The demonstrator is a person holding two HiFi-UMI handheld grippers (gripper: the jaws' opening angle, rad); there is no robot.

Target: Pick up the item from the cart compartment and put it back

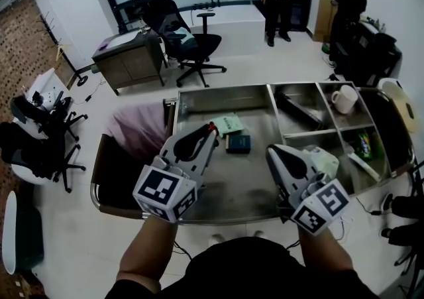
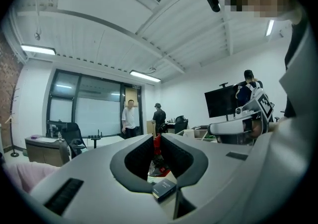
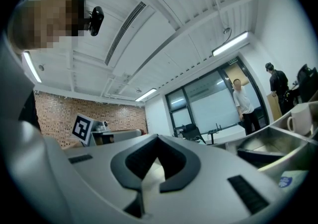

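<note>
The steel cart [image 1: 222, 90] has one big compartment and several small ones. My left gripper [image 1: 212, 129] hovers over the big compartment, its jaws closed on the red edge of a pale green packet [image 1: 230, 123]. Seen along the left gripper's [image 2: 157, 138] jaws, the packet [image 2: 158, 163] hangs from the tips. A dark blue box [image 1: 238, 143] lies on the compartment floor just below and shows under the jaws [image 2: 164, 188]. My right gripper [image 1: 270, 151] is held above the cart's front right, and in its own view the right gripper [image 3: 158, 138] has its tips together with nothing in them.
A white mug [image 1: 344, 99], a black item [image 1: 298, 109] and a green pack [image 1: 364, 145] sit in the small compartments, and a white box [image 1: 324, 158] lies by my right gripper. Pink cloth [image 1: 136, 128] hangs left of the cart. An office chair [image 1: 192, 42] and two people stand behind.
</note>
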